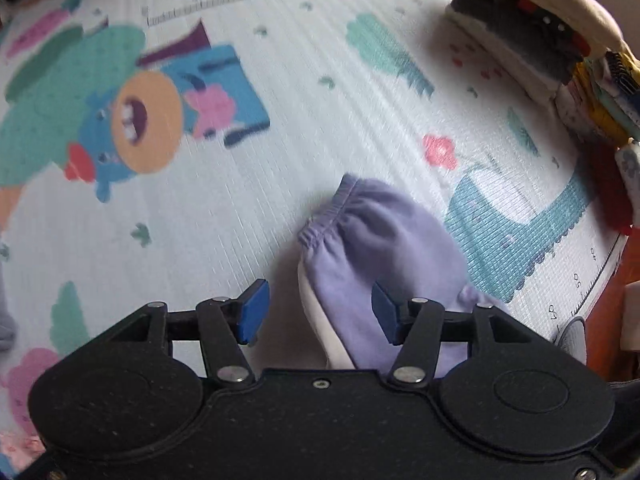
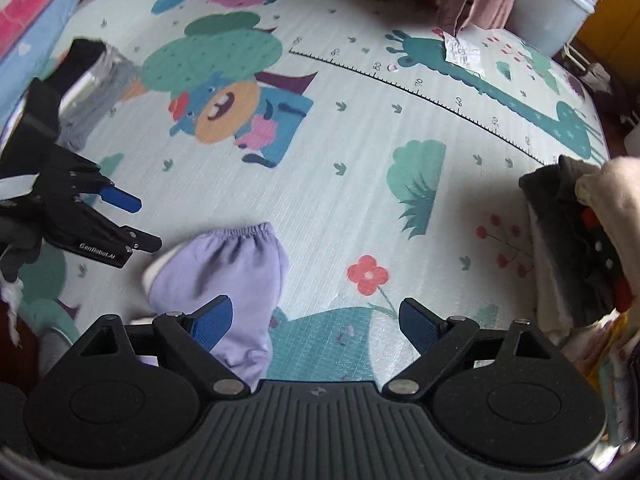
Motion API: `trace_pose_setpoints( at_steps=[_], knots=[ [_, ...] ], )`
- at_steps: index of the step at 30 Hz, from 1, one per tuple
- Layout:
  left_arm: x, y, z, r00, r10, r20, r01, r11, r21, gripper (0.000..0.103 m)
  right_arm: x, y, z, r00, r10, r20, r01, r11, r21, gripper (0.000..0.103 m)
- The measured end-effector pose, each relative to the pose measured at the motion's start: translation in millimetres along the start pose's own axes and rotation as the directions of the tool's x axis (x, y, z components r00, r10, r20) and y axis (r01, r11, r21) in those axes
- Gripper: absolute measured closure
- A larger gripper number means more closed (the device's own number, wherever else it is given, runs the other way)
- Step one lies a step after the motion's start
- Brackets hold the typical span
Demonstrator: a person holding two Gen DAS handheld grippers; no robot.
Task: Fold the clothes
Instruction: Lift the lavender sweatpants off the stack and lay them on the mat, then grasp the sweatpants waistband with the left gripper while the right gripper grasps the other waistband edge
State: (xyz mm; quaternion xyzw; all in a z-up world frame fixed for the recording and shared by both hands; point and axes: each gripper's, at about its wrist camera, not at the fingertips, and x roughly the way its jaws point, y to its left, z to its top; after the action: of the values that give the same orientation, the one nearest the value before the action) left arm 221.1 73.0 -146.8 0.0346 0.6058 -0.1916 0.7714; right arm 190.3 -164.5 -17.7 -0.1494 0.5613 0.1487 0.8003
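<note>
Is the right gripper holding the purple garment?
No, the right gripper is open and empty; the purple garment lies on the mat.

A pale cartoon-printed play mat (image 2: pixel 360 184) covered the floor under my claws. On it lay lilac elastic-waisted shorts (image 2: pixel 236 268), just left of the mat's red flower (image 2: pixel 367 275). A stack of folded clothes (image 2: pixel 576 248) sat right of that flower, a grey garment (image 2: pixel 100 92) far to its upper left.

Lilac garment (image 1: pixel 384 240) soft matt cloth; play mat (image 1: pixel 320 92) ribbed.
</note>
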Motion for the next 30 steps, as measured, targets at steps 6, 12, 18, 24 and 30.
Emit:
trace_pose_setpoints(
  at_steps=[6, 12, 18, 24, 30],
  knots=[
    [32, 16, 1, 0.998, -0.065, -0.023, 0.063, 0.996, -0.067, 0.047, 21, 3, 9, 0.999, 0.009, -0.040, -0.010, 1.000, -0.023, 0.013],
    [58, 20, -10, 0.986, -0.139, -0.088, 0.127, 0.983, -0.131, 0.048, 30, 21, 12, 0.998, 0.044, -0.051, -0.048, 0.994, -0.096, 0.013],
    [39, -9, -23, 0.982, -0.188, -0.011, 0.188, 0.981, 0.043, 0.099, 44, 2, 13, 0.995, 0.055, -0.078, -0.055, 0.998, 0.005, 0.013],
    [16, -67, -39, 0.928, -0.359, 0.101, 0.329, 0.915, 0.233, 0.099, 64, -10, 6, 0.991, 0.047, -0.124, -0.037, 0.997, 0.075, 0.014],
    [34, -133, -59, 0.859, -0.512, -0.007, 0.487, 0.814, 0.317, 0.089, 61, -7, 9, 0.992, 0.025, -0.120, -0.017, 0.998, 0.065, 0.015]
  ],
)
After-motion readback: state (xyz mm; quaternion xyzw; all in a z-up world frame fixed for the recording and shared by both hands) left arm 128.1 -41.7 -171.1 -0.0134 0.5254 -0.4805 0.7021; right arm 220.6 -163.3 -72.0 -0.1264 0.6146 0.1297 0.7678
